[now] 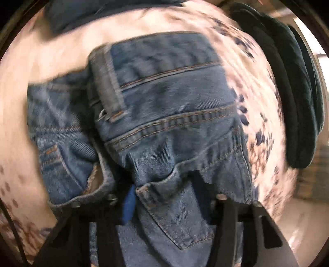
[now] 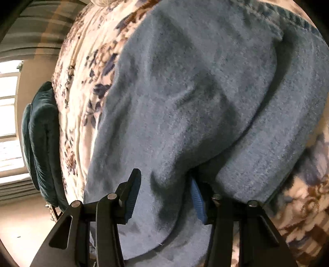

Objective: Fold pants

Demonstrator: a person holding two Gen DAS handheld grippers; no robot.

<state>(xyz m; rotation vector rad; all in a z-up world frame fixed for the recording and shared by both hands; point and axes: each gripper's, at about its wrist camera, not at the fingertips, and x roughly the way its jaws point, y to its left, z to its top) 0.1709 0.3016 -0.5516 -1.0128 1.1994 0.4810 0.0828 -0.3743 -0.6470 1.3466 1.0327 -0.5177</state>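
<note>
The blue denim pants (image 1: 164,106) lie bunched on a floral bedspread (image 1: 51,55), with the waistband, belt loop and a back pocket in the left wrist view. My left gripper (image 1: 162,197) is down in the denim; cloth covers most of its fingers and only one blue pad (image 1: 128,203) shows. In the right wrist view the pale inside-out leg cloth (image 2: 195,102) fills the frame. My right gripper (image 2: 164,193) stands wide with a thick fold of that cloth between its blue pads (image 2: 131,197).
The floral bedspread (image 2: 82,82) runs under the pants. A dark green cushioned chair (image 1: 298,92) stands beside the bed and also shows in the right wrist view (image 2: 41,143). A window (image 2: 8,115) and bare floor (image 2: 20,221) lie beyond. Dark cloth (image 1: 92,12) sits far off.
</note>
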